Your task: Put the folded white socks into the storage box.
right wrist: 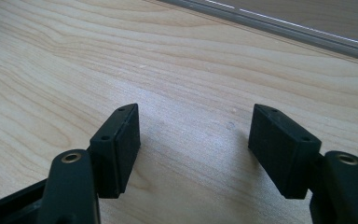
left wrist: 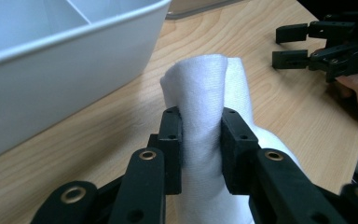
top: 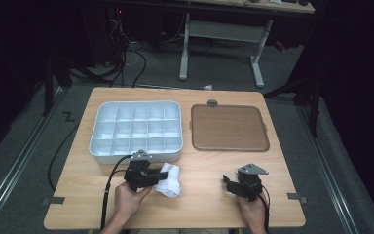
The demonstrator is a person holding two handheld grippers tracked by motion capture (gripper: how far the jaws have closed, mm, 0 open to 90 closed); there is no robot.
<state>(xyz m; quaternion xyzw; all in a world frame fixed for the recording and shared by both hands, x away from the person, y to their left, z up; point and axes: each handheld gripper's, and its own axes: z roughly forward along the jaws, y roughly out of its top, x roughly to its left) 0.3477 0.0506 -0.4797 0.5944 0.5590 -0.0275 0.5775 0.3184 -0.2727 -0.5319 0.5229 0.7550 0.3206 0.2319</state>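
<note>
A wooden worktop (top: 199, 195) seen from above, with a person's forearms coming in from its near edge. The landmark is a white compartment tray (top: 136, 129), a grid of small square cells, lying on the far left part of the worktop.

Just in front of the tray's near wall, toward its right end, lies a rolled white cloth (top: 169, 179). The left claw (top: 157, 176), black and held in the person's left hand (top: 129, 199), is pinching this cloth: in the left gripper view its two pads press into either side of a raised fold of the cloth (left wrist: 200, 112), squeezing it narrow between them, while the rest of the cloth rests on the wood. The tray's white outer wall (left wrist: 65, 79) rises just beside it in that view.

To the right of the tray, close beside it, lies a flat brown lid (top: 229, 127) with a grey rim and rounded corners.

Well to the right of the tray's near corner, in front of the brown lid, the right claw (top: 228, 182) is held in the person's right hand (top: 253, 212). In the right gripper view its pads (right wrist: 119, 144) stand spread wide apart over bare wood, with nothing between them.
</note>
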